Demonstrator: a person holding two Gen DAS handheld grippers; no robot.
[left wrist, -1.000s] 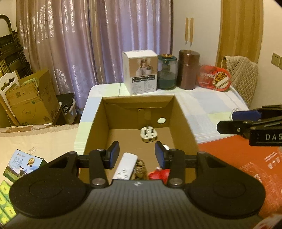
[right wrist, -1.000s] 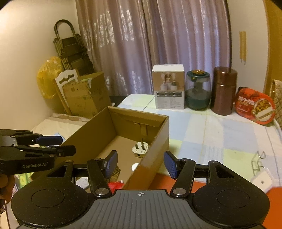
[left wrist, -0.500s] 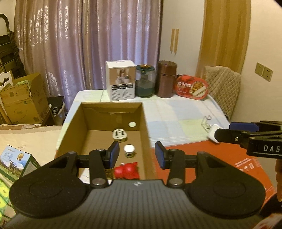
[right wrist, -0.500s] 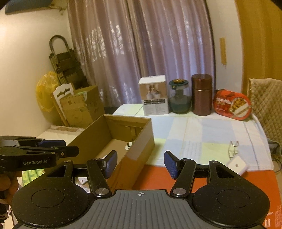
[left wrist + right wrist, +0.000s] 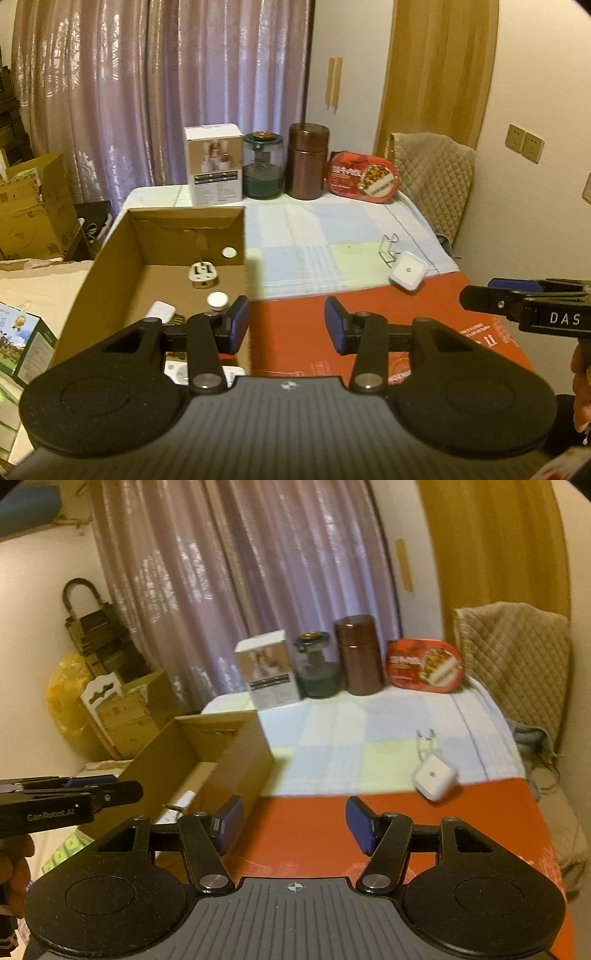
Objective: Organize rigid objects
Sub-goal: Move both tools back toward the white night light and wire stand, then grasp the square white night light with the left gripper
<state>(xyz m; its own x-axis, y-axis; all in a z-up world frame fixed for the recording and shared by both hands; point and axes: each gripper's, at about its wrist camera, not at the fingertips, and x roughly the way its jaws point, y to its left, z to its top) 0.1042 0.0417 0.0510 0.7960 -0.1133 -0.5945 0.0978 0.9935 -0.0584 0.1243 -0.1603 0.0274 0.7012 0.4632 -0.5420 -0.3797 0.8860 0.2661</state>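
The cardboard box (image 5: 110, 258) on the worktop (image 5: 314, 236) already holds a white plug (image 5: 201, 275), a small round cap (image 5: 217, 300) and a white remote (image 5: 159, 309), so much of the sorting looks done. A white square gadget (image 5: 407, 273) and a clear stand (image 5: 388, 248) lie outside, apparently next. The left gripper (image 5: 284, 323) and right gripper (image 5: 293, 825) hover empty, jaws spread, pinching nothing; the right's have just been opening.

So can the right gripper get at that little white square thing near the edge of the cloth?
Probably yes. The right gripper has open, empty jaws, and the white square device lies ahead, with only the wire clip behind it.
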